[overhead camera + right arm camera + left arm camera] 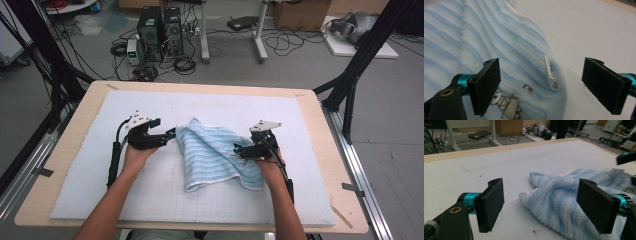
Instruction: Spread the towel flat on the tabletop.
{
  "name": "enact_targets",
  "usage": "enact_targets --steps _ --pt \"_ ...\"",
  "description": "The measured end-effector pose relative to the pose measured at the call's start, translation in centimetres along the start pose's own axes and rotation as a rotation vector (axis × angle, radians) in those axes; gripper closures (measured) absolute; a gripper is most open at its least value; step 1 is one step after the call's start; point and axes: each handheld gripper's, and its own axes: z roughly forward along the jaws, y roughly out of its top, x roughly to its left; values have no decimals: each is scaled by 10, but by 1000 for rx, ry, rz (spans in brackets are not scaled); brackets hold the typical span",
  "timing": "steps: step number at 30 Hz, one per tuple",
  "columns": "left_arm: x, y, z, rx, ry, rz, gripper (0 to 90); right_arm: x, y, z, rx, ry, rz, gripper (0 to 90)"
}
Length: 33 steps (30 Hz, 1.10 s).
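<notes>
on white mat (150, 200) — rumpled blue-striped towel (215, 150)

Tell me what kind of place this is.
Probably a robotics lab or data-recording workshop: a padded table framed by black struts, computer towers and loose cables on the floor, and cardboard boxes behind.

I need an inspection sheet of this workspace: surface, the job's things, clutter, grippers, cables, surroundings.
Surface: white gridded mat on a wooden table.
Job's things: blue striped towel, folded, rumpled, with a white tag.
Clutter: nothing seen.
Grippers: left gripper open at the towel's left edge; right gripper open over its right side.
Cables: black cable along the left forearm.
Surroundings: computer towers, floor cables, cardboard boxes.
</notes>
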Motion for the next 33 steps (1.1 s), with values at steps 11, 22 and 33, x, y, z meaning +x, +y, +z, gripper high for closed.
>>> enact_targets --steps 11,22,33 --pt "-4 -4 0 23 -4 16 225 -3 -7 14 143 -48 -2 755" --pt "-7 -11 1 4 -35 -19 240 -1 -51 -44 125 -140 25 789" --pt "-14 -14 6 25 -48 -10 247 4 -84 -82 91 -199 35 787"
